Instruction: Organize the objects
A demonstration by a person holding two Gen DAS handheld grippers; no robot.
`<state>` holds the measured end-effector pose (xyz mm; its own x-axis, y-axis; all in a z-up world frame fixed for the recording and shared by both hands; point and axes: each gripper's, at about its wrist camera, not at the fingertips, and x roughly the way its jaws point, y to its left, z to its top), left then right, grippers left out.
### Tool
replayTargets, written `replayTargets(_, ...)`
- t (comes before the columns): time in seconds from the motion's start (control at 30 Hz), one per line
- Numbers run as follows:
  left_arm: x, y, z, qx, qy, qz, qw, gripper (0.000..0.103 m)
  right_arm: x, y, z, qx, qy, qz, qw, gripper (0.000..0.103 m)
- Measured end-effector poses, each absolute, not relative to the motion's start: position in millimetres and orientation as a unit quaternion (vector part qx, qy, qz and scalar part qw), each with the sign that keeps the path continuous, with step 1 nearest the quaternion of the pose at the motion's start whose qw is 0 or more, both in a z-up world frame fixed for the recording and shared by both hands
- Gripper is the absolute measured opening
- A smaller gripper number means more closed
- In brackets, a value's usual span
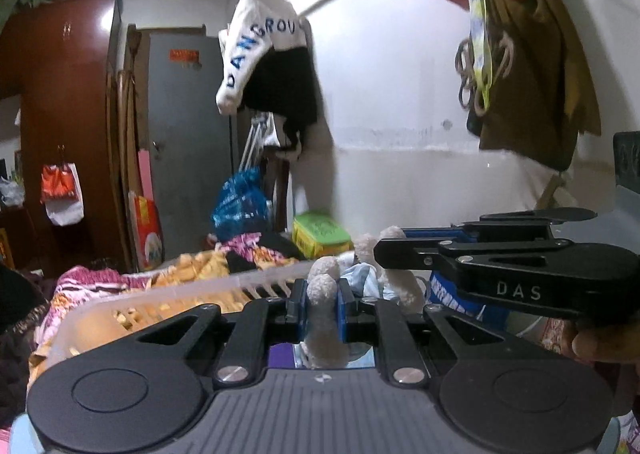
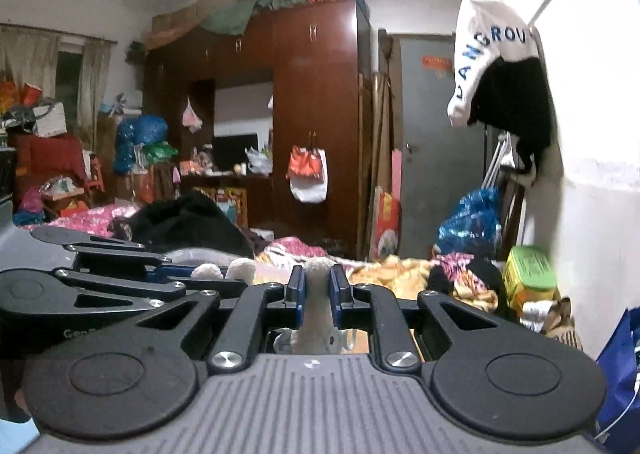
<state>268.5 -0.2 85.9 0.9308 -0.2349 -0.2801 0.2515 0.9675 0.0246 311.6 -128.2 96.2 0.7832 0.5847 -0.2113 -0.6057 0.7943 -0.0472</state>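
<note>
The left gripper was closed on a fluffy cream limb of a plush toy; the blue pads pressed the limb from both sides, and it passed between them and hung down below the jaws. More of the toy showed just behind the fingers: other cream limbs and a pale blue part in the middle. The right gripper came in from the right side of the left wrist view and reached the same toy; its tip lay among the far cream limbs. A hand held its black body at the right edge.

In the right wrist view the right gripper was also narrow, its blue pads pinching a cream limb of the plush toy that stood upright between them. The left gripper lay just to the left, with two round cream ends of the toy at its tip.

Just behind the toy, on the left, was a pale plastic basket with slotted walls. Beyond it a bed was covered by a pink and yellow blanket. Farther away stood a green box, a blue plastic bag, a grey door and a brown wardrobe. A white and black garment with blue letters hung on the white wall.
</note>
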Motion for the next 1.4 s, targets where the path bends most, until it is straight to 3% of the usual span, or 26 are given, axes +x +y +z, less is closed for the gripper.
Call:
replayTargets(0.13,273,-3,77,0.046,0.148,-0.115,0.981,0.025,311,-131,92,-0.059,0.109,0.316,0.941,0.017)
replayTargets(0.2,269,-3,76,0.054,0.136,-0.101,0.984,0.058,307,-134,93,-0.055,0.117,0.311,0.942,0.035)
replayTargets(0.3,251,6,81,0.045,0.109,-0.089,0.989,0.08,299,-145,101,-0.043,0.102,0.292,0.95,0.071)
replayTargets(0.37,233,12,84,0.037,0.102,-0.092,0.99,0.083,288,-157,102,-0.029,0.097,0.297,0.95,0.096)
replayTargets(0.4,226,13,86,0.037,0.098,-0.092,0.99,0.083,282,-163,102,-0.021,0.093,0.302,0.949,0.099)
replayTargets(0.83,86,50,7,-0.035,0.098,-0.088,0.991,0.084,175,-232,4,0.064,0.116,0.319,0.938,0.103)
replayTargets(1.0,80,33,-6,0.023,0.107,-0.084,0.99,0.084,180,-220,1,0.03,0.12,0.309,0.943,0.103)
replayTargets(1.33,97,44,-24,-0.017,0.127,-0.086,0.988,0.084,177,-193,4,0.021,0.102,0.378,0.92,0.103)
replayTargets(1.4,100,45,-25,-0.017,0.13,-0.085,0.988,0.084,184,-181,7,-0.001,0.11,0.393,0.913,0.098)
